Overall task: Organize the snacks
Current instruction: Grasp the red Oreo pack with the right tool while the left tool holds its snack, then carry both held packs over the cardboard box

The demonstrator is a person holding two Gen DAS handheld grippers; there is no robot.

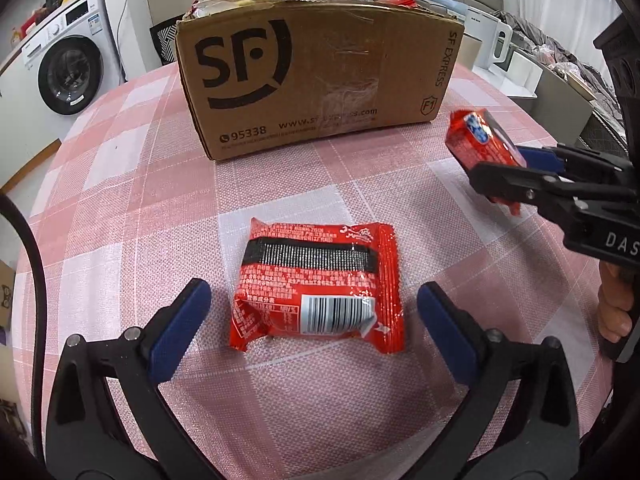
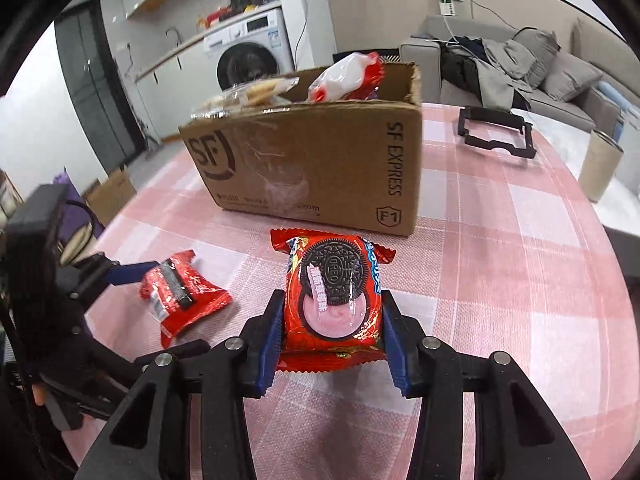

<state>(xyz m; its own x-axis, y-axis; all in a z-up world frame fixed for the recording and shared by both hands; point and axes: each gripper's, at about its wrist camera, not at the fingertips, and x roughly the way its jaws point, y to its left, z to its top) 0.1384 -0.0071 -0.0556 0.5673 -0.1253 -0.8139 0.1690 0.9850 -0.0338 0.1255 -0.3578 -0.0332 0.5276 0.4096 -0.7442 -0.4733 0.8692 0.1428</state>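
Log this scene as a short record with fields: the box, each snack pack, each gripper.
cardboard box: SF Express, top open, snacks inside, on the checked tablecloth
Oreo pack: clamped upright in right gripper, short of the box
red snack pack: lying barcode side up on the cloth, untouched
left gripper: open wide, fingers either side of the red snack pack

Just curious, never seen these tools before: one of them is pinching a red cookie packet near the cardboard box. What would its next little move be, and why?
Probably lift the Oreo packet toward the open box. The right gripper already clamps it, and other snacks sit inside.
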